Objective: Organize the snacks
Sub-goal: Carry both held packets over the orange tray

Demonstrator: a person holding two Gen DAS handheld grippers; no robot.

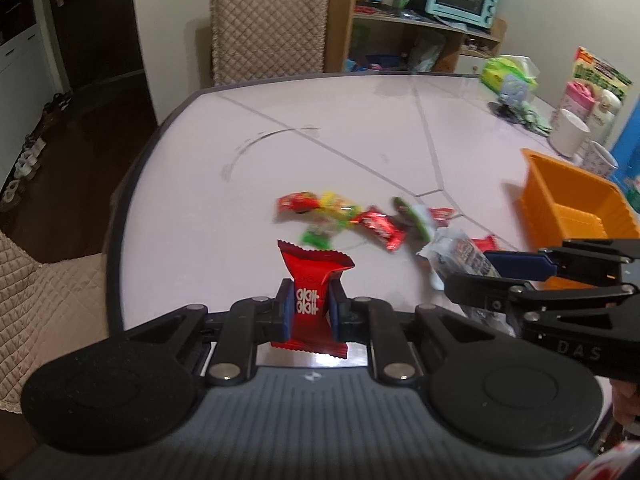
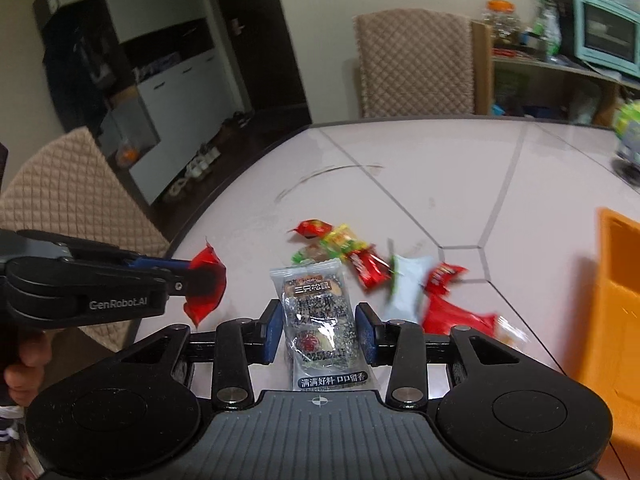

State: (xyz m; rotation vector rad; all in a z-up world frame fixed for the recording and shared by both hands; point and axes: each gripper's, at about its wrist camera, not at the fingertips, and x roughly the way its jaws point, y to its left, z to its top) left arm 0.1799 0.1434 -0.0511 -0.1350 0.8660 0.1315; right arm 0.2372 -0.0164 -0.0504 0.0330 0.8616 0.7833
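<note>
We see our left gripper point(image 1: 312, 309) pinching a shiny red foil snack packet with white letters point(image 1: 314, 288). Its two blue pads press on both sides of the packet, which stands upright between them, above the near edge of the table. In the right wrist view the same left gripper point(image 2: 202, 280) comes in from the left side, with the red packet point(image 2: 206, 286) sticking out of its tip.

Our right gripper point(image 2: 318, 330) has a clear plastic snack packet with a dark seeded cake inside point(image 2: 316, 320) between its blue pads. The left pad touches the packet. The right pad looks a tiny bit apart from it, so we cannot tell if the grip is tight. In the left wrist view this gripper point(image 1: 516, 276) reaches in from the right, with the clear packet point(image 1: 460, 258) at its tip.

Past both grippers, a small pile of red, yellow and green snack packets point(image 2: 352, 256) lies on the pale table with thin grey lines point(image 1: 340, 120). An orange plastic bin point(image 1: 572, 208) sits to the right of the pile, near the table's side. A white mug point(image 1: 568, 132) stands behind the bin. A beige quilted chair point(image 1: 268, 24) is at the far end of the table.
</note>
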